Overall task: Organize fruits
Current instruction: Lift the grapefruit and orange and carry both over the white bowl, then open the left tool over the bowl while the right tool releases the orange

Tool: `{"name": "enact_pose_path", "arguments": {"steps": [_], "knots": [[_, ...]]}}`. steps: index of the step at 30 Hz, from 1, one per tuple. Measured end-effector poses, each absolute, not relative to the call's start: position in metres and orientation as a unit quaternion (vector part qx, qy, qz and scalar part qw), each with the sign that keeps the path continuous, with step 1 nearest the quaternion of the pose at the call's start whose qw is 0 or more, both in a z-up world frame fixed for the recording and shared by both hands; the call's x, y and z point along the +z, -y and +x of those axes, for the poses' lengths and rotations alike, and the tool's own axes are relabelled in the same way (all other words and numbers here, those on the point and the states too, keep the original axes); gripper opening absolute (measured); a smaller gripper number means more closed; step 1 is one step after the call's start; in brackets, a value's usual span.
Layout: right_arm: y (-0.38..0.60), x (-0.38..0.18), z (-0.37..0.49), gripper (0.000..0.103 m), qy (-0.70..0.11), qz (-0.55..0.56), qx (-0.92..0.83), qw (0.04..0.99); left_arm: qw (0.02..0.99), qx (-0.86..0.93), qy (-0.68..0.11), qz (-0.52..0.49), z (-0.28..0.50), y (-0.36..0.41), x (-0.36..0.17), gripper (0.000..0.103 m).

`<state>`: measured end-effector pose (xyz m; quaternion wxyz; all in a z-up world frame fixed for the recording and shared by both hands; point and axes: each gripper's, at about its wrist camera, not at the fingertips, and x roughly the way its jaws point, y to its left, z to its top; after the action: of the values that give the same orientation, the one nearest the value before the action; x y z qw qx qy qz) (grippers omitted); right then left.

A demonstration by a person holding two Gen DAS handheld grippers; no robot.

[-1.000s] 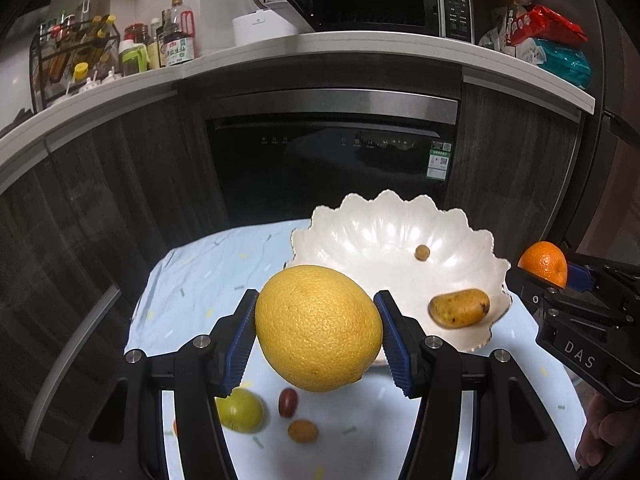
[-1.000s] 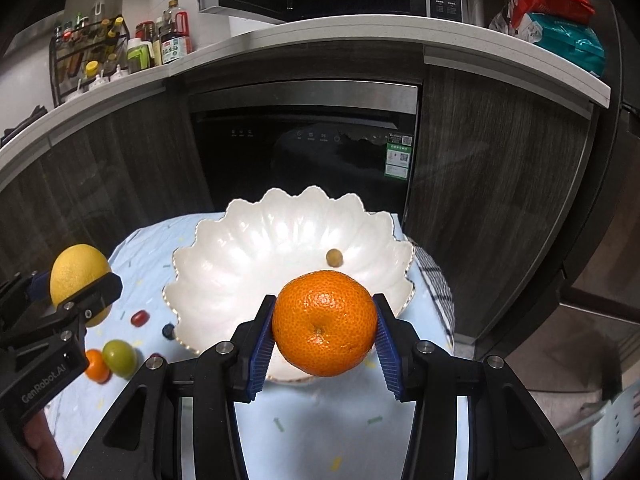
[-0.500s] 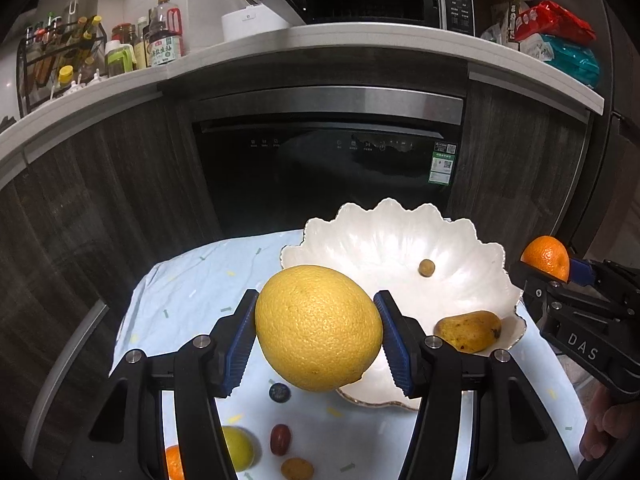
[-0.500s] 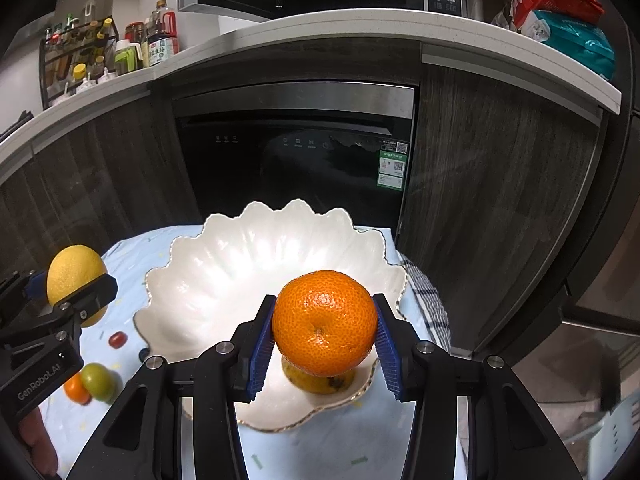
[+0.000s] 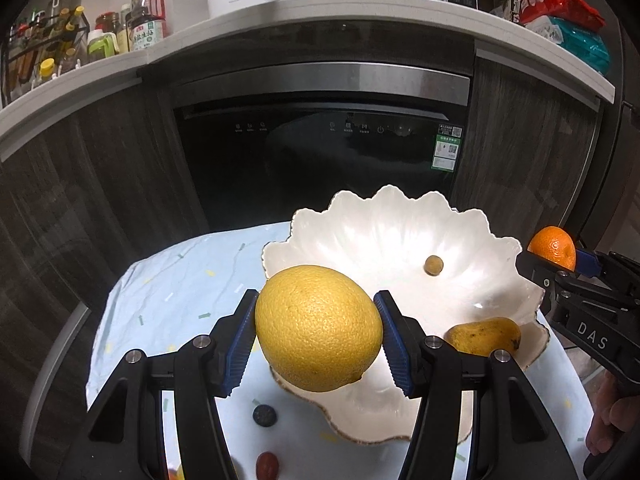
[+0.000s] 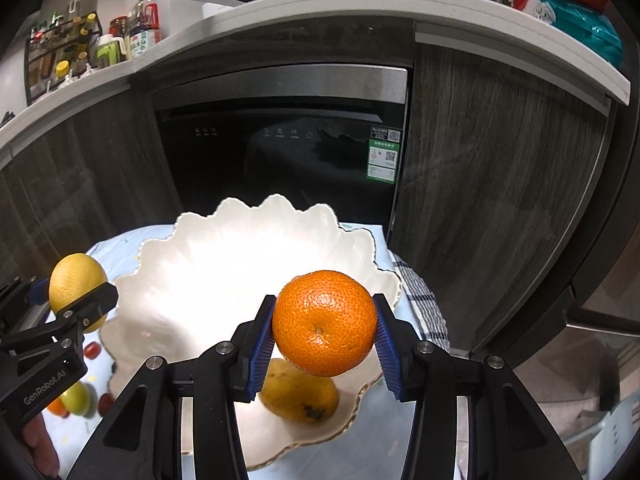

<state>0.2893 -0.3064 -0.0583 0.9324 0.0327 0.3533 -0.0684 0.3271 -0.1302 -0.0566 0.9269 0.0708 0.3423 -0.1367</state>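
White bowl holds two fruits (one mango, one longan).

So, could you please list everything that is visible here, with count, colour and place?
bowl: one, white, scalloped, on the cloth
cloth: one, pale blue, under the bowl
mango: one, yellow with dark spots, inside the bowl
small round fruit: one, tan, inside the bowl
blueberry: one, dark, on the cloth
red fruit: one, on the cloth
dishwasher: one, black, behind
bottles: several, on the counter
yellow citrus: one, in the left tool
orange: one, in the right tool
left tool: one, black, blue pads
right tool: one, black, blue pads
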Motion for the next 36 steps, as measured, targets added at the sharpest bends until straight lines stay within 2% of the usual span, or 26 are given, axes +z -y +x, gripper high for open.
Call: {"name": "enact_pose_path", "arguments": {"steps": [20,21,22,23,26,28,31,36], "knots": [[0.317,-0.087,0.315,0.048,-0.385,0.038,-0.072,0.919,0.913,-0.142,-0.375,0.074,0.351,0.143,-0.086,0.059],[0.317,-0.088,0.314,0.049,-0.387,0.038,-0.072,0.919,0.918,-0.137,-0.363,0.079,0.348,0.144,-0.083,0.066],[0.317,-0.089,0.314,0.054,-0.386,0.039,-0.073,0.919,0.922,-0.133,-0.356,0.083,0.347,0.144,-0.081,0.077],[0.317,-0.088,0.313,0.063,-0.383,0.038,-0.076,0.920,0.924,-0.130,-0.351,0.083,0.346,0.143,-0.078,0.080],[0.317,-0.081,0.308,0.076,-0.368,0.036,-0.087,0.925,0.927,-0.126,-0.344,0.081,0.346,0.140,-0.071,0.080],[0.317,-0.078,0.307,0.080,-0.363,0.036,-0.093,0.926,0.929,-0.123,-0.339,0.083,0.345,0.139,-0.067,0.081],[0.314,-0.072,0.304,0.080,-0.358,0.034,-0.094,0.928,0.931,-0.116,-0.335,0.083,0.343,0.136,-0.062,0.088],[0.310,-0.063,0.295,0.080,-0.351,0.032,-0.091,0.931,0.935,-0.109,-0.329,0.080,0.335,0.130,-0.053,0.092]]}}
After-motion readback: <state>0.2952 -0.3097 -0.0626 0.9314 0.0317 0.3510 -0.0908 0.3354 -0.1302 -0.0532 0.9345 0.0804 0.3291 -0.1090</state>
